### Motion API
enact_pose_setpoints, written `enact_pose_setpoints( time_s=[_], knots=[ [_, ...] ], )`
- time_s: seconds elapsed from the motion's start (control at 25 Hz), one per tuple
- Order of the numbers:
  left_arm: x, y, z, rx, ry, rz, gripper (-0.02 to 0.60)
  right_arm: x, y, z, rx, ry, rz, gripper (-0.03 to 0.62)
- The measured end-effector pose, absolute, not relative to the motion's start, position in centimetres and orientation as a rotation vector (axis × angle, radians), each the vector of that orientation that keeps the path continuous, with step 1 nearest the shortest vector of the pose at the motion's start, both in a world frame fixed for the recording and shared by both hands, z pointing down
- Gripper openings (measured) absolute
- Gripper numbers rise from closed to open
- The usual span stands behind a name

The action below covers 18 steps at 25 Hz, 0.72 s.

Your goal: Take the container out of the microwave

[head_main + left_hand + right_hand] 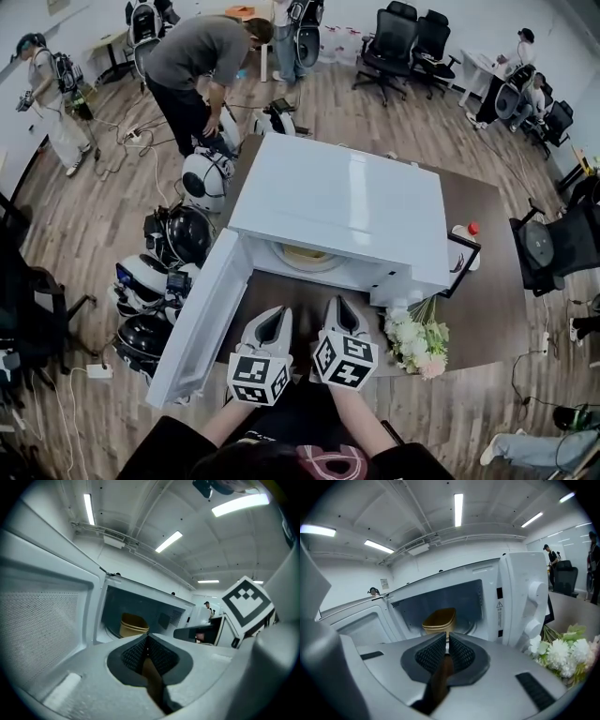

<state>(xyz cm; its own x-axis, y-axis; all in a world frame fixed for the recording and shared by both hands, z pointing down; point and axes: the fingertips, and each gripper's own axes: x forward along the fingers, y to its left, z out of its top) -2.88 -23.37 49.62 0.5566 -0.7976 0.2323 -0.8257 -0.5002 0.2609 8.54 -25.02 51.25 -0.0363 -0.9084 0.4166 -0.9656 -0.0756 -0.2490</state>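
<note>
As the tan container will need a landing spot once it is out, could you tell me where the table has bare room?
The brown table is bare in front of the white microwave, between its open door and the white flower bouquet, and along its right end. Crowded beside the microwave's right wall: black frame, red-capped bottle.

Microwave (347,202) white; container (439,618) tan; worktop (489,291) dark brown; flowers (414,339) white, pink-tinged. My left hand-held gripper (274,317) and right hand-held gripper (339,306): grey, black-and-white square patterning.
</note>
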Motion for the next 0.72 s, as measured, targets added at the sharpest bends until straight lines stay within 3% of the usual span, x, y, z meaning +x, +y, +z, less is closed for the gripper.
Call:
enact_pose_setpoints(
  time_s=[0.36,0.72],
  knots=[
    [-3.8,-24.3,51.4,2.406,-1.343,0.196,0.009,8.3,-30.4,51.3,2.124,-2.062,0.841,0.182],
    [-3.5,-24.9,52.1,2.37,-1.344,0.22,0.009,8.7,-34.9,52.1,2.124,-2.013,0.855,0.189]
  ],
)
